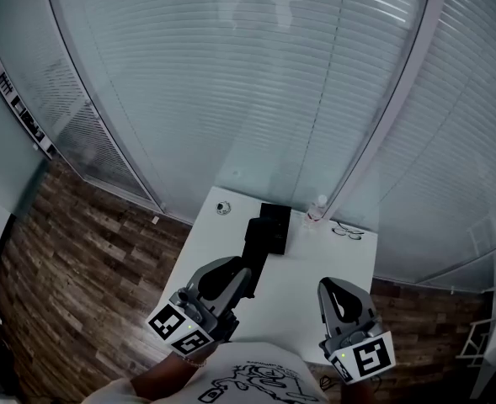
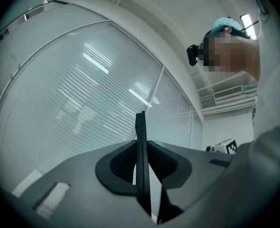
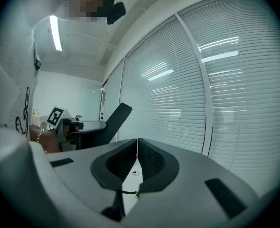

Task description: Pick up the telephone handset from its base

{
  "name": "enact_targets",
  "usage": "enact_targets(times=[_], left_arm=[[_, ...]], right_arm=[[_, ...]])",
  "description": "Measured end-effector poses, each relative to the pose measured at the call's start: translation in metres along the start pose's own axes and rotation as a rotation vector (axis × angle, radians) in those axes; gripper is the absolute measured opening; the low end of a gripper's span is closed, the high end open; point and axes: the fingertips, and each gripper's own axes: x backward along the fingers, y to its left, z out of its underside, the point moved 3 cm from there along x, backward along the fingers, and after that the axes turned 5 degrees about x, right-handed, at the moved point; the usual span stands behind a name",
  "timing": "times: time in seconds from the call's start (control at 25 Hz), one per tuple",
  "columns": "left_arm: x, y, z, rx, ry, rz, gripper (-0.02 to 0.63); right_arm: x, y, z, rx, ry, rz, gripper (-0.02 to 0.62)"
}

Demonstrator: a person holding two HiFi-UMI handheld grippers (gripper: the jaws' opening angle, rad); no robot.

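Observation:
The black telephone handset [image 1: 254, 252] is lifted off the black base [image 1: 276, 224], which lies on the white table [image 1: 315, 268]. My left gripper [image 1: 243, 283] is shut on the handset's near end. In the left gripper view the handset [image 2: 140, 127] shows edge-on as a thin black blade clamped between the jaws of the left gripper [image 2: 142, 148]. My right gripper [image 1: 336, 291] hovers over the table's near right, shut with nothing in it; its tips meet in the right gripper view [image 3: 137, 145]. From there the handset [image 3: 117, 117] slants up out of the left gripper [image 3: 78, 127].
At the table's far edge stand a clear water bottle [image 1: 317, 211], a pair of glasses [image 1: 347, 231] and a small round object [image 1: 222, 208]. A glass wall with blinds [image 1: 256, 82] rises right behind the table. Wooden floor [image 1: 79, 259] lies to the left.

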Motion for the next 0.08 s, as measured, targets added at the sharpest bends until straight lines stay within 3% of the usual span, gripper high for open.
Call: enact_targets(times=[0.08], left_arm=[[-0.0006,0.0,-0.0001,0.0,0.001,0.001,0.061]], right_arm=[[-0.0007,-0.0005,-0.0008,0.001,-0.002,0.0,0.008]])
